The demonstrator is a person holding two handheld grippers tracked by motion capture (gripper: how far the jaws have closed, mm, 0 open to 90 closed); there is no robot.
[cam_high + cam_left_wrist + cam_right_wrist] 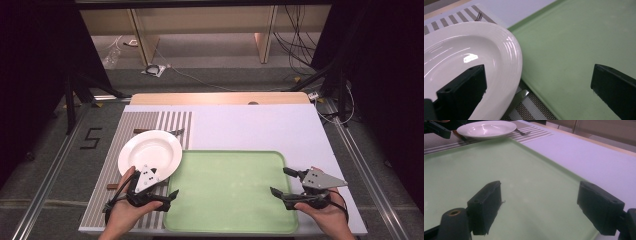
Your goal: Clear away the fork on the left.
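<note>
A white plate (150, 151) (461, 52) (486, 127) lies on a striped placemat (102, 200), left of a green tray (230, 192) (574, 42) (474, 170). My left gripper (166, 184) (537, 75) is open at the plate's near right rim. One jaw hangs over the plate, the other over the tray's left edge, and nothing is gripped. Over the tray's right part my right gripper (279, 181) (539, 192) stands open with only bare tray between its jaws.
A fork (177, 131) (479, 16) (524, 132) pokes out from behind the plate. A metal blade (520, 96) sticks out under the plate's near rim, and brown handles (112, 186) lie on the placemat. Pale table surface (250, 125) stretches behind the tray.
</note>
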